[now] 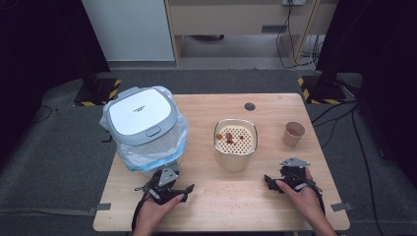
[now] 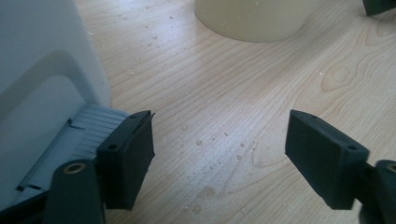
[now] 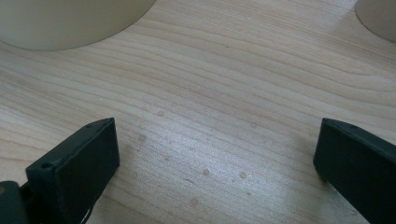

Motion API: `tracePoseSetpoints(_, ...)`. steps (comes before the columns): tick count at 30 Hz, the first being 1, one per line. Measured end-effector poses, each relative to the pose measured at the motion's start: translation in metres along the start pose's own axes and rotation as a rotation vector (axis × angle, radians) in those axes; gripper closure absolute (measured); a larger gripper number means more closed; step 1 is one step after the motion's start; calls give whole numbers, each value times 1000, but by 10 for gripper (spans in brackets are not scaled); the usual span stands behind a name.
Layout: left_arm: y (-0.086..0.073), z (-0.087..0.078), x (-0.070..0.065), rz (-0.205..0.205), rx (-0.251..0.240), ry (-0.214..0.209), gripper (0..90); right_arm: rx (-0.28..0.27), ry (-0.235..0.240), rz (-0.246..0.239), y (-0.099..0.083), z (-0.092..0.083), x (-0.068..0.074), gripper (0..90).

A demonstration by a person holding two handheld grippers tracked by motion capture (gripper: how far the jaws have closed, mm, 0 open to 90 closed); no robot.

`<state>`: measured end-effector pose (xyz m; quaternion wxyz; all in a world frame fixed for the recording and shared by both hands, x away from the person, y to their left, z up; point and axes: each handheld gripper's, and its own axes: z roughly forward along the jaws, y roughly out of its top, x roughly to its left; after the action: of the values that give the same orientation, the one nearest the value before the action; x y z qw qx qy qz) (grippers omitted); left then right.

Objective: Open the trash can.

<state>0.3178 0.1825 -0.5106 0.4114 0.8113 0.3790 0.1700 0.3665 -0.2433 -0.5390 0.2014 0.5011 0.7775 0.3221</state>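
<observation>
1. This looks like a test room or lab, not a home.
2. A small wooden table stands alone on a grey carpet floor.
3. Black stands rise on both sides of the table, and their feet carry yellow and black warning tape.
4. Black cables run loose over the floor.
5. Tape strips stick to the table's front corners.
6. A person's hands hold black grabbing tools with cables on them.
7. Plain wooden furniture and a white panel stand at the back.
</observation>
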Motion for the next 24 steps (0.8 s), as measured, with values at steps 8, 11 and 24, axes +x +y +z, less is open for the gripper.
tracePoseSetpoints(8,3,-9,2,-9,8,7,345,-1,3,-7,0,0,-1,8)
tracePoseSetpoints(11,3,-12,4,-12,2,11,402,0,4,-8,0,0,-1,8)
tracePoseSetpoints(24,9,-30,15,42,-43,85,624,0,7,-10,-1,-1,0,8)
